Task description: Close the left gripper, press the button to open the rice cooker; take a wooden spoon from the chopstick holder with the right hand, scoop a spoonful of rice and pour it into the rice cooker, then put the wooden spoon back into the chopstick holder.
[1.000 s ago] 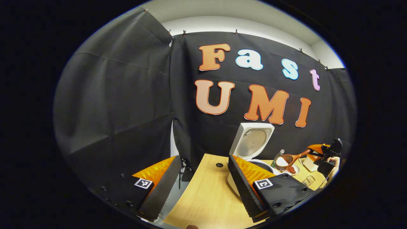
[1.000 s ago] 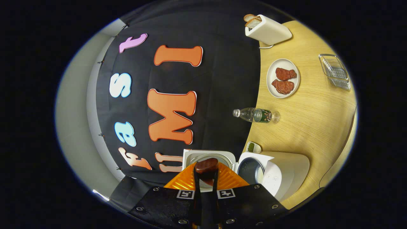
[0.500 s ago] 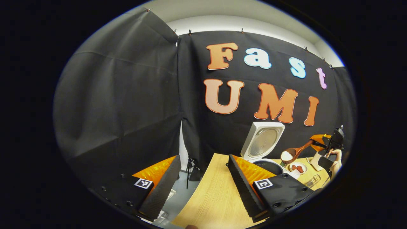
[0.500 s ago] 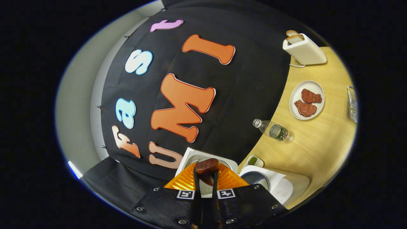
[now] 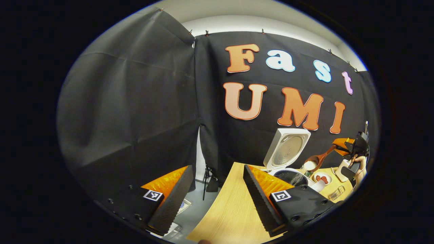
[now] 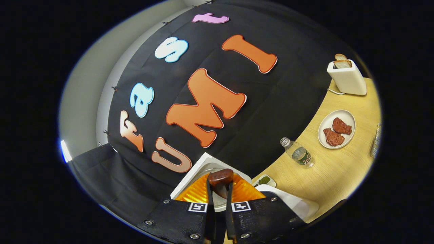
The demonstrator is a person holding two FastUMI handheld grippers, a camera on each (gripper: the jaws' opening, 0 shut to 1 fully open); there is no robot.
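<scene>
The white rice cooker [image 5: 284, 173] stands on the wooden table [image 5: 227, 213] with its lid [image 5: 287, 150] raised. Over its dark pot hangs the wooden spoon [image 5: 314, 162], tipped bowl-down, and white rice [image 5: 298, 177] streams from it into the pot. My right gripper [image 5: 340, 146] is shut on the spoon's handle, with a hand [image 5: 358, 166] behind it. In the right gripper view the spoon's bowl [image 6: 220, 177] pokes out past my right gripper [image 6: 220, 203], above the lid [image 6: 200, 167] and cooker body [image 6: 293, 202]. My left gripper [image 5: 217, 193] hovers open and empty, left of the cooker.
Right of the cooker stand a water bottle [image 6: 298, 153], a small dish of green bits [image 6: 264, 179], a plate with two pieces of meat [image 6: 335, 130] and a white toaster [image 6: 347, 78] holding bread. A wire rack [image 5: 335, 194] lies near the table's right edge.
The right gripper has rolled and tipped the spoon, so the rice now pours into the pot. The left gripper has drifted away from the cooker, still open.
</scene>
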